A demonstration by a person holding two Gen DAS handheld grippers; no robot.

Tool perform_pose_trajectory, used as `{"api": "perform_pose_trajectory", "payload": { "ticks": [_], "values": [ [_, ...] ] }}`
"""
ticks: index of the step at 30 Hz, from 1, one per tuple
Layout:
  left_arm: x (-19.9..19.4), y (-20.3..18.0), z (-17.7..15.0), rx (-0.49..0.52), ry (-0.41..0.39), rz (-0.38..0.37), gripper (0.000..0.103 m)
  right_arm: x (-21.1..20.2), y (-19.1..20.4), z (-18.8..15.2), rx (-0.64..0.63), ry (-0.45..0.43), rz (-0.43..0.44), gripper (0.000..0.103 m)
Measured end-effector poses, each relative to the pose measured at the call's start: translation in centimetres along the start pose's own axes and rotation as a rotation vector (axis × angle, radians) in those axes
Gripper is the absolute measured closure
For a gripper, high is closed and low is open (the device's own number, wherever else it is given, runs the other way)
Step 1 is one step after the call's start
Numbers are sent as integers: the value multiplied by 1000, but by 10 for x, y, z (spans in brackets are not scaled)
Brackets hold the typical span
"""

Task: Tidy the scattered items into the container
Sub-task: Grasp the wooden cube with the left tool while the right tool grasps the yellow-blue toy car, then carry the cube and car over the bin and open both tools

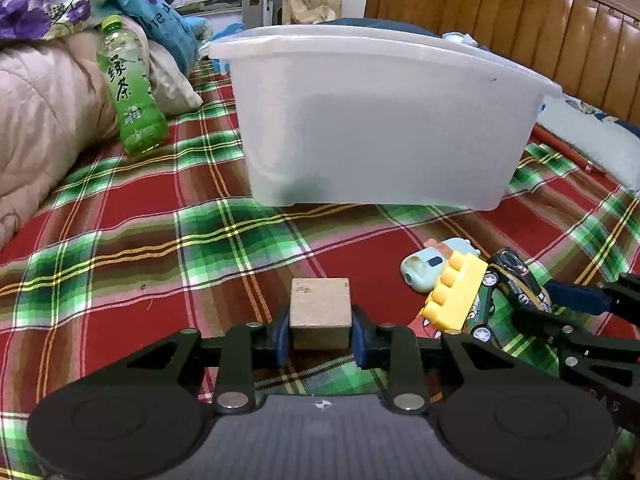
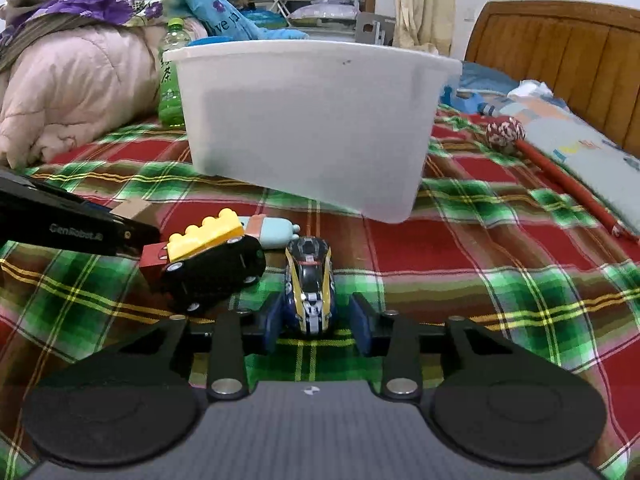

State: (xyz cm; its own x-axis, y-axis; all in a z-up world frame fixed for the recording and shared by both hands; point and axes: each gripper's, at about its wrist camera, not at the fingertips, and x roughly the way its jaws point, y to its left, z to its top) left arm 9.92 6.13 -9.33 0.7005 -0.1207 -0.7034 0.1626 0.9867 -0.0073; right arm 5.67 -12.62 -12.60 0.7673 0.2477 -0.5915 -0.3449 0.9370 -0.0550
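Note:
My left gripper (image 1: pixel 320 334) is shut on a wooden cube (image 1: pixel 320 308) just above the plaid bedspread. The white plastic bin (image 1: pixel 380 120) stands beyond it; it also shows in the right wrist view (image 2: pixel 308 120). My right gripper (image 2: pixel 316 320) is open, its pads on either side of a blue and yellow toy car (image 2: pixel 310 284) without touching it. Left of that car lie a black toy car (image 2: pixel 216 270), a yellow brick (image 2: pixel 204 236), a red block (image 2: pixel 152 260) and a pale blue toy (image 2: pixel 274 232). The left view shows the same pile (image 1: pixel 456 292).
A green tea bottle (image 1: pixel 132 88) leans on the pink quilt (image 1: pixel 40 112) at the left. A red stick with a knitted ball (image 2: pixel 506 130) lies at the right by a pillow (image 2: pixel 580 156). The wooden headboard (image 2: pixel 560 64) is behind.

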Motion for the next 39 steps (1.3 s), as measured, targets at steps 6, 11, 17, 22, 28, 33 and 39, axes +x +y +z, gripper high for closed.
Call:
{"api": "perform_pose_trajectory", "payload": {
  "ticks": [6, 11, 17, 22, 28, 33, 39],
  "values": [
    [2, 3, -2, -28, 9, -17, 70, 6, 10, 0, -43, 12, 1, 66],
    [-7, -1, -2, -16, 1, -9, 70, 3, 11, 5, -78, 26, 10, 71],
    [-33, -3, 11, -28, -48, -53, 70, -18, 0, 22, -47, -12, 16, 71],
    [-60, -7, 36, -32, -116, -73, 70, -38, -5, 46, -56, -64, 22, 71],
    [-88, -13, 68, -14, -206, -80, 70, -53, 2, 72, -115, -112, 37, 71],
    [-110, -19, 89, 6, -274, -75, 70, -69, 7, 97, -144, -186, 33, 71],
    [-118, -17, 111, 8, -304, -75, 70, -83, 8, 132, -168, -270, 44, 71]
  ]
}}
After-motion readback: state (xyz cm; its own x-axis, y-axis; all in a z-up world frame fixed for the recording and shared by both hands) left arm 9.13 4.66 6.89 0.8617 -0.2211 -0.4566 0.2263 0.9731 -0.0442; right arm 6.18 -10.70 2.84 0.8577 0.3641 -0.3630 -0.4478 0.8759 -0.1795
